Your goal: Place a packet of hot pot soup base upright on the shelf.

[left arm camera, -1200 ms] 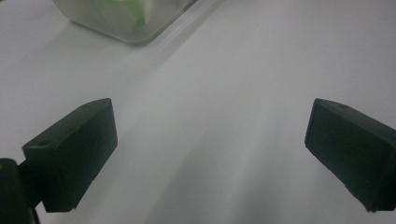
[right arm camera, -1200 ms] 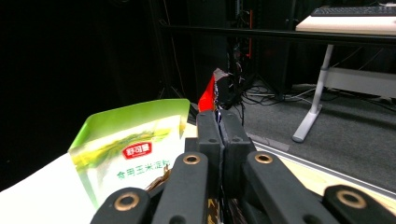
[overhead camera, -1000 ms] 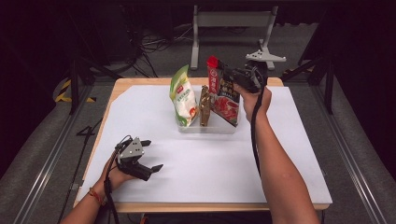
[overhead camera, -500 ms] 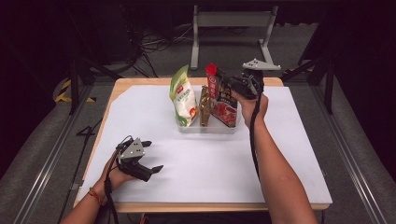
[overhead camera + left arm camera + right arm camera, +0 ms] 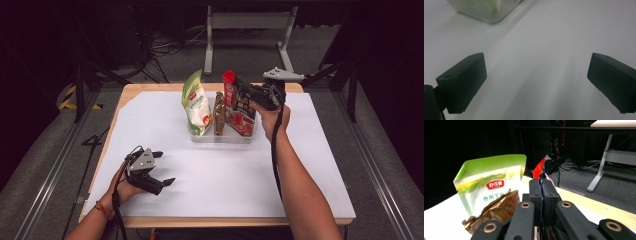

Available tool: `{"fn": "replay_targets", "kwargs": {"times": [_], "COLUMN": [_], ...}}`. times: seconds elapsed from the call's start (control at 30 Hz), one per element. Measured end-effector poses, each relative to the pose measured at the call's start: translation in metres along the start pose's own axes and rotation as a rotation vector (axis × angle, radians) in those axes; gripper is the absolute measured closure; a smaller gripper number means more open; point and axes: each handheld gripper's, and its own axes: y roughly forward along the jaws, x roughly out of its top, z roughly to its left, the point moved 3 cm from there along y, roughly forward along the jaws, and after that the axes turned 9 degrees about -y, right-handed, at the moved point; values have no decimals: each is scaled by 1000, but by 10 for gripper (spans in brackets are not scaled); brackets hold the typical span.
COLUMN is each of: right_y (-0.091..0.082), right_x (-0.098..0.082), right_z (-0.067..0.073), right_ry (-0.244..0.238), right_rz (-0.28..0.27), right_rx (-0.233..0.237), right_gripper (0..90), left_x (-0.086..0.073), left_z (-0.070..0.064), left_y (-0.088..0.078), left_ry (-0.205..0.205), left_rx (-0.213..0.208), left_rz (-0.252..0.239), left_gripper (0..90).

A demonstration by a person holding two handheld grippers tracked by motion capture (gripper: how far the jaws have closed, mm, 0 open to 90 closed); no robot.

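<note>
So the biggest thing here is the table (image 5: 150,90), wooden edge with a white sheet (image 5: 300,165) covering nearly all of it, and past its far edge there's a dark floor with a tangle of cables and a grey metal stand (image 5: 248,22) that's cut off at the top of the high view. Sitting mid-table toward the far side is a clear plastic bin (image 5: 222,137) holding three packets upright in a row: a green and white pouch (image 5: 196,106) on the left, a crinkly gold packet (image 5: 219,114) in the middle, and a red and black packet (image 5: 238,107) on the right. My right gripper (image 5: 243,93) is up at that red and black packet, jaws squeezed together on its upper part (in the right gripper view the two black jaws are pressed nearly flush with the packet's red edge poking out above them, and most of the packet is hidden behind my own linkage). The print on the green pouch is readable as characters but the smaller text is too blurry for me. My left gripper (image 5: 161,182) rests on the sheet near the front left corner, well apart from the bin, jaws spread wide with nothing between them; its own view shows bare white sheet and a blurred corner of the bin (image 5: 486,11) cut off at the top.
</note>
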Motion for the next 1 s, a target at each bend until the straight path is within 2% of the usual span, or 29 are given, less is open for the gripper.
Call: {"fn": "replay_targets", "kwargs": {"times": [0.27,0.57,0.73,0.87,0.93,1.0], "right_y": [-6,-12,-17,-19,-21,-22], "right_x": [-4,-8,-12,-13,-13,-13], "right_z": [-2,-5,-7,-7,-7,-6], "right_ry": [-12,-25,-36,-43,-48,-50], "right_rz": [9,23,34,37,43,45], "right_rx": [14,8,-7,-7,0,0], "right_gripper": [870,859,846,832,814,803], "left_x": [0,0,1,1,1,2], "left_z": [0,0,1,1,2,2], "left_y": [0,0,-1,-2,-3,-4], "left_ry": [3,0,2,1,3,1], "left_rx": [3,10,19,26,42,38], "left_rz": [4,0,-7,-12,-21,-31], "left_gripper": [30,31,31,31,32,33]}}
